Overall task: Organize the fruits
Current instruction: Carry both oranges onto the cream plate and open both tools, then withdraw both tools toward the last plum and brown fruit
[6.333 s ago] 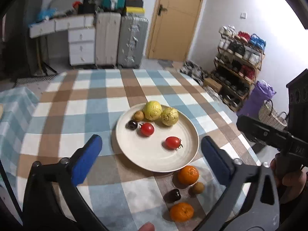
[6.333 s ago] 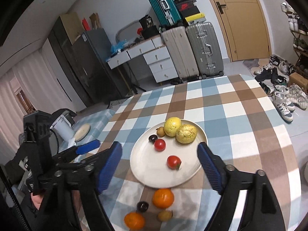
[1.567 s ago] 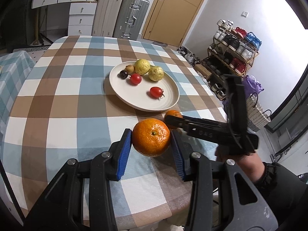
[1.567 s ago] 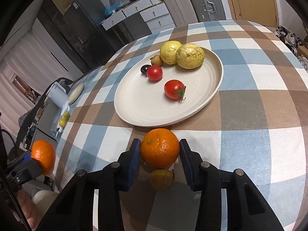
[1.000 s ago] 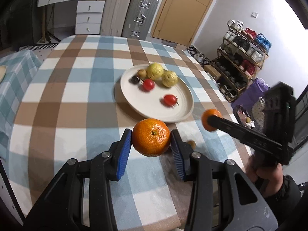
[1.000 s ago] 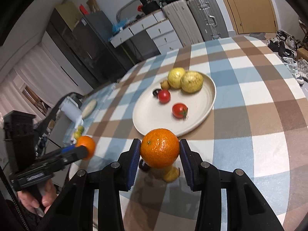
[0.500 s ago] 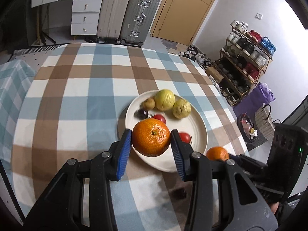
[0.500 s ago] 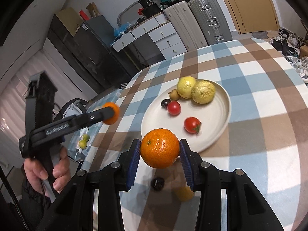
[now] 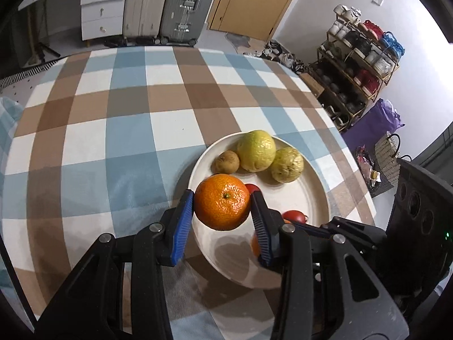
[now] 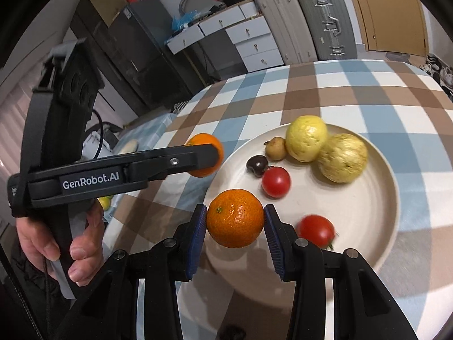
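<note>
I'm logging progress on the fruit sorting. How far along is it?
Already on the plate: two yellow fruits, two tomatoes, a brown fruit and a dark one. In hand: the left gripper and right gripper each clamp an orange above the plate. Left: setting both down, plus a dark fruit on the tablecloth.

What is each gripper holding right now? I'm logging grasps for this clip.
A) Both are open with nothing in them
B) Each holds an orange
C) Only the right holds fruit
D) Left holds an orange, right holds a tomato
B: the left gripper is shut on one orange and the right gripper on another orange, both above the plate.
</note>
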